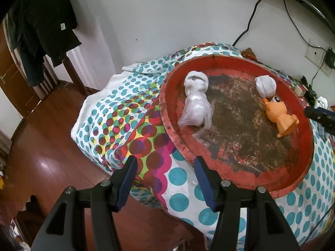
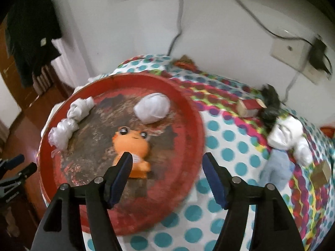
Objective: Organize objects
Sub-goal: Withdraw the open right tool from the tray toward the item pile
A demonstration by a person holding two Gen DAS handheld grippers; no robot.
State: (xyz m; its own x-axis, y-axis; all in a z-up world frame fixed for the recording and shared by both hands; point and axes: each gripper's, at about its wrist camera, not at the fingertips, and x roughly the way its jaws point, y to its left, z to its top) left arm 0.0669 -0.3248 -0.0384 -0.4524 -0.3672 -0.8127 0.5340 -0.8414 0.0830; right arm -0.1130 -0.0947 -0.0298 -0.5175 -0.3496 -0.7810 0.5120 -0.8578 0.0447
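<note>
right wrist view: orange toy frog (image 2: 134, 146) sits upright in the worn red tray (image 2: 188, 113). i judge it light, squashy rubber, best pinched across its belly. my right gripper (image 2: 167, 163) hangs above it, jaws spread; left gripper (image 1: 165, 165) likewise spread, empty.

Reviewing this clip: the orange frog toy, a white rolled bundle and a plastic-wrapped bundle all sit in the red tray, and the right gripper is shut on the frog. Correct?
Not quite. The right gripper is open and holds nothing, as the right wrist view shows. The orange frog toy, white rolled bundle and plastic-wrapped bundle do sit in the red tray.
</note>
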